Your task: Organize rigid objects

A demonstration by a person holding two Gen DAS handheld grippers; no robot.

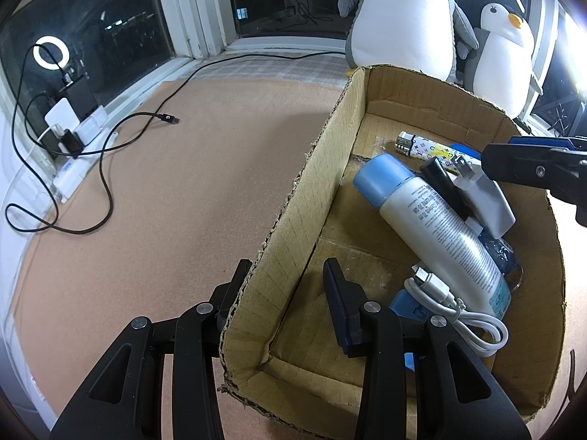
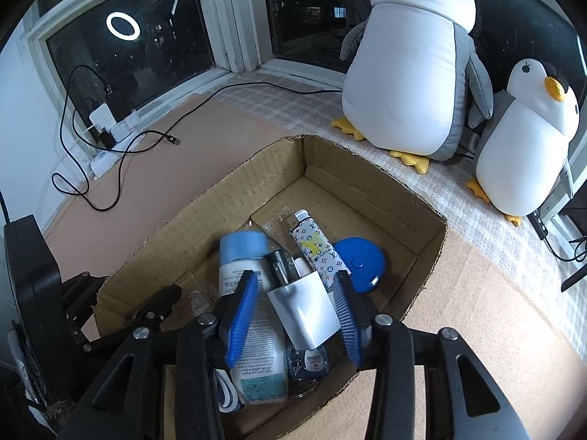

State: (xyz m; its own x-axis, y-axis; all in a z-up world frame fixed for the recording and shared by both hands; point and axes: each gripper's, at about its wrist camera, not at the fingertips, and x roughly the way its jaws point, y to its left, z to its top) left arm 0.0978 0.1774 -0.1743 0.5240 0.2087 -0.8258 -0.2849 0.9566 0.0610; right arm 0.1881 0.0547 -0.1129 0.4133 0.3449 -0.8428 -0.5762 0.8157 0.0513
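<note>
the open brown cardboard box (image 2: 370,198) sits on a tan cork-like mat (image 1: 183,190) beside a window ledge. the left gripper (image 1: 284,275) is clamped shut on the box's near side wall, one finger outside the cardboard and one inside.

the right gripper (image 2: 295,293) hangs over the box with its blue-padded jaws spread apart; a small white plastic charger block (image 2: 306,311) lies between them, and the pads stand clear of its sides, so nothing is gripped. in the left wrist view the block (image 1: 491,201) rests tilted on top of the other items.

inside the box a white bottle with a light blue cap (image 1: 433,223) lies on its side, a slim black stick-shaped object (image 1: 445,187) leaning across it. behind them lie a white lighter with a colourful monogram print (image 2: 317,247) and a round blue tape measure (image 2: 361,262). a coiled white usb cable (image 1: 455,311) lies at the near end beside the bottle's base, with a clear dark-blue item (image 2: 306,365) partly hidden under the block.

two plush penguins, a large one (image 2: 407,69) and a small one (image 2: 524,139), stand on the checked cloth beyond the box. a black cable (image 1: 106,168) loops over the mat to a white power strip (image 1: 73,172).
</note>
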